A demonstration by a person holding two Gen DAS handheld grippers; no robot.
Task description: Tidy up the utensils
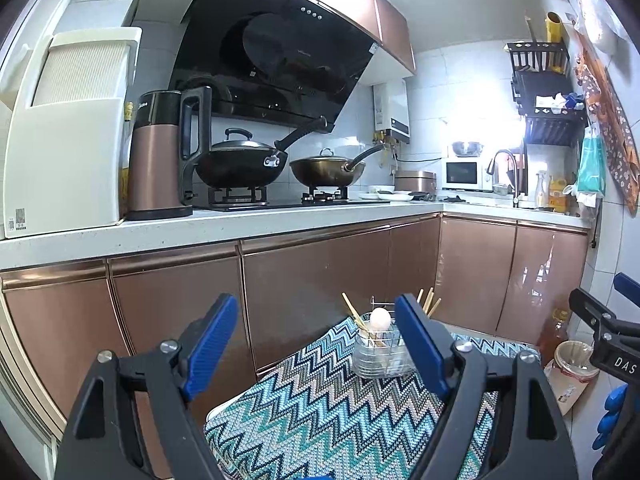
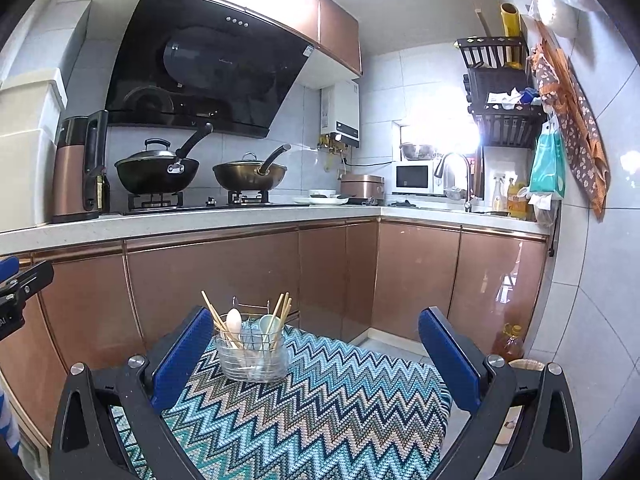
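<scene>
A wire utensil holder (image 2: 253, 354) stands at the far end of a table covered with a zigzag cloth (image 2: 320, 408). It holds wooden chopsticks (image 2: 216, 318), a white spoon (image 2: 234, 322) and a pale green spoon (image 2: 266, 326). The holder also shows in the left wrist view (image 1: 382, 354), partly behind a blue pad (image 1: 420, 344). My left gripper (image 1: 316, 340) is open and empty, short of the holder. My right gripper (image 2: 316, 348) is open and empty, the holder between its left pad (image 2: 184, 356) and the middle.
Copper cabinet doors (image 2: 224, 276) rise just behind the table. The counter above carries a kettle (image 1: 160, 156), two woks (image 1: 240, 160) on the stove, a microwave (image 2: 414, 178) and a sink tap (image 2: 456, 172). An oil bottle (image 2: 508, 342) and a bin (image 1: 574, 360) stand on the floor at right.
</scene>
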